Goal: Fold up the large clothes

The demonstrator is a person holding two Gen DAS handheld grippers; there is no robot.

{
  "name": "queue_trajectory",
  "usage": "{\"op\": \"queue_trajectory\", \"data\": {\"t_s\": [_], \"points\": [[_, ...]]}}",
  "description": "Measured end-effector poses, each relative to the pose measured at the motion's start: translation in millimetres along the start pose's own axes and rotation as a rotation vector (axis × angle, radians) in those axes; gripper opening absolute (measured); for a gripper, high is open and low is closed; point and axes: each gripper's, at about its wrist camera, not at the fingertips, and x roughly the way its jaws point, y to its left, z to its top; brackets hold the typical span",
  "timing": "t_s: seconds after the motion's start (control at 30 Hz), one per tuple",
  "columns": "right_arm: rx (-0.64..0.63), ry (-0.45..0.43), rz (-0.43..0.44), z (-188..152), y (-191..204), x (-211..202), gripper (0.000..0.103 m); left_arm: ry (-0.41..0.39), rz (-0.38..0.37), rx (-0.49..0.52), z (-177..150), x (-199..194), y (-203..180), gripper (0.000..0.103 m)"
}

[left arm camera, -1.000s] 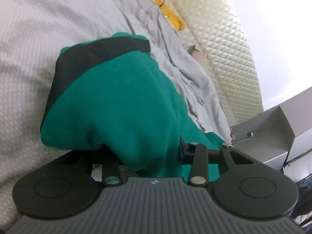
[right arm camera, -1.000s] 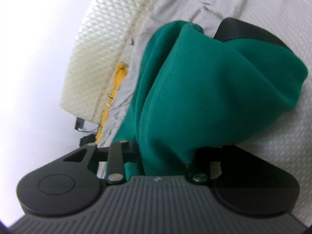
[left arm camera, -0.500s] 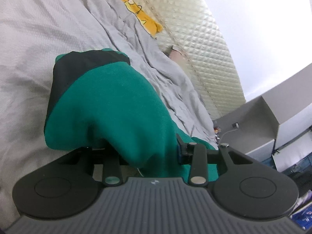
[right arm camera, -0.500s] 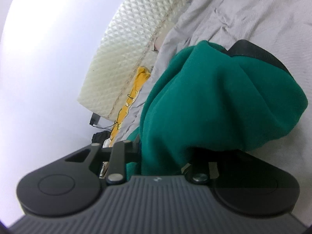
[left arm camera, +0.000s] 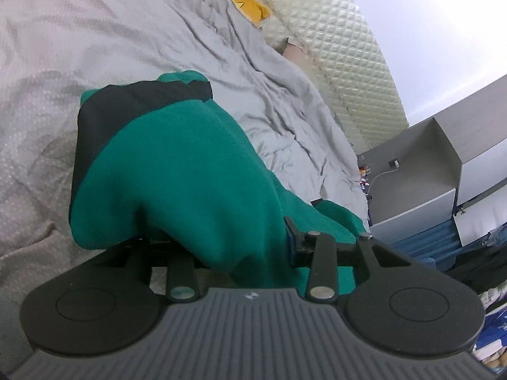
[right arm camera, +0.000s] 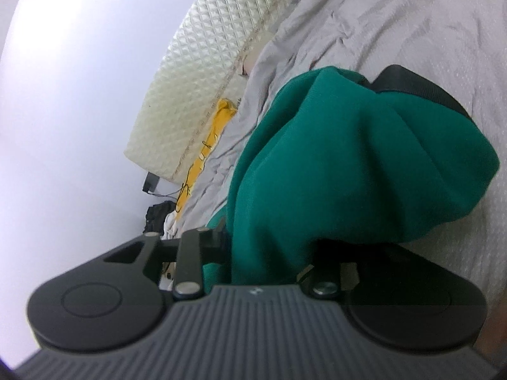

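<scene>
Between the fingers [left arm camera: 293,237] of the left gripper [left arm camera: 221,240]: a bunched fold of the green garment [left arm camera: 190,174], pinched at a middling gap that is easing wider at this moment. Near finger buried under the cloth. Between the fingers [right arm camera: 220,234] of the right gripper [right arm camera: 275,247]: a second bunch of the same green garment [right arm camera: 348,158], pinched likewise and likewise easing open, with cloth still in the gap.

Outward from both grips: draped forward in a rounded hump and ending in a black band [left arm camera: 126,107] at the far edge. Resting with that far end on the grey bed sheet [left arm camera: 95,31], which lies creased toward the head of the bed.

Beyond the sheet: yellow pillow [left arm camera: 247,3] against a cream quilted headboard [left arm camera: 348,47]. Beside the bed, in the left view only: grey cabinet [left arm camera: 427,158].
</scene>
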Motion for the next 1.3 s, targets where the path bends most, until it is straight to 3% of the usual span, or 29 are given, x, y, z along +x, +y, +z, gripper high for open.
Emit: {"op": "queue_trajectory", "data": {"t_s": [0.07, 0.2, 0.53, 0.87, 1.17, 1.3], "points": [[0.014, 0.007, 0.022, 2, 0, -2, 0.062, 0.012, -0.004, 0.009, 1, 1, -2, 0.05], [0.033, 0.009, 0.073, 2, 0, -7, 0.076, 0.01, -0.042, 0.033, 2, -2, -7, 0.057], [0.0, -0.015, 0.151, 18, 16, -2, 0.076, -0.068, -0.126, 0.051, 17, -10, -18, 0.061], [-0.019, 0.007, 0.129, 55, 28, 41, 0.076, -0.099, -0.063, 0.127, 58, 30, -41, 0.063], [-0.086, 0.038, 0.027, 91, 31, 98, 0.075, -0.127, 0.053, 0.249, 94, 90, -62, 0.063], [-0.187, 0.069, -0.043, 98, 33, 130, 0.074, -0.143, 0.123, 0.339, 107, 119, -68, 0.063]]}}
